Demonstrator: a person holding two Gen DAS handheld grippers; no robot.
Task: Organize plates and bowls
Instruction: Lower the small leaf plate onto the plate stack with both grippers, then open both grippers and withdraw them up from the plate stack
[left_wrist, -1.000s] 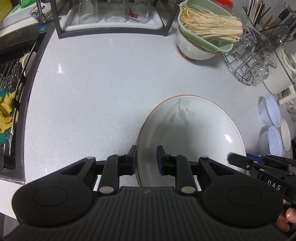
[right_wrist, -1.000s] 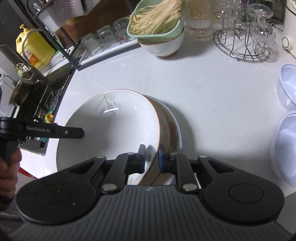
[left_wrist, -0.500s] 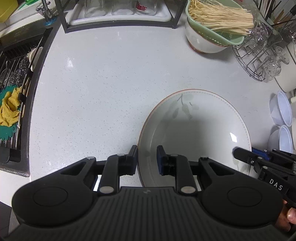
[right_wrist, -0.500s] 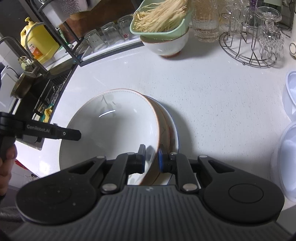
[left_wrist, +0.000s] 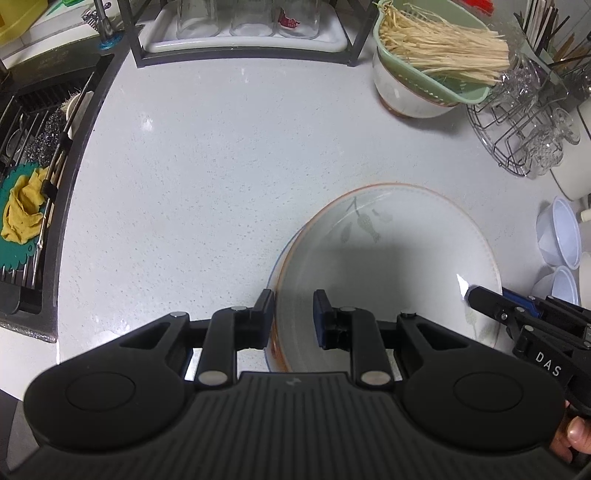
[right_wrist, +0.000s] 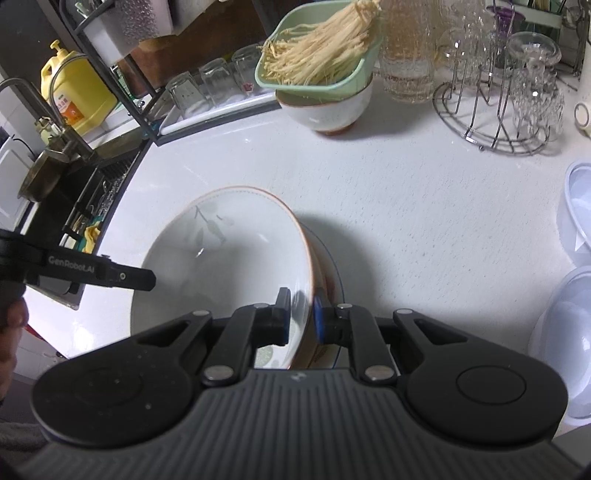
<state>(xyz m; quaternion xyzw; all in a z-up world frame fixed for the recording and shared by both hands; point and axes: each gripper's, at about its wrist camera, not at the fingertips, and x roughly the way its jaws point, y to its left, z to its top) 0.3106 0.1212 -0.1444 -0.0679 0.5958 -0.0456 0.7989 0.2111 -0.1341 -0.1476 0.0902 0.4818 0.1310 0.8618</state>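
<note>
Left gripper (left_wrist: 293, 312): low centre of the left wrist view, its fingers (left_wrist: 266, 314) drawn narrow and clamped on the near left rim of the big bowl, one outside, one inside.
Right gripper (right_wrist: 300, 314): low centre of the right wrist view, fingers pinched tight on the bowl's right rim.
Big bowl (right_wrist: 221, 266): white with an orange rim and a grey leaf sprig inside; it sat in the middle of both views, gripped at opposite edges.
Plate (right_wrist: 334, 273): blue-rimmed, under the bowl, only its edge showing at the right; whether the bowl rested on it I could not tell.
Worktop (left_wrist: 207, 177): white, speckled, carrying the stack.
Plastic bowls (right_wrist: 576, 221): pale and translucent, at the right edge, well apart from the stack.
Sink (left_wrist: 33, 155): left edge, with a yellow cloth (left_wrist: 22, 210) on its rack.
Green colander (right_wrist: 317, 70): farther back, upper centre, full of pale thin mushrooms, sitting in a white bowl.
Wire glass rack (right_wrist: 498, 99): upper right, holding glasses.
Glass tray (left_wrist: 243, 33): top centre, upturned glasses.
</note>
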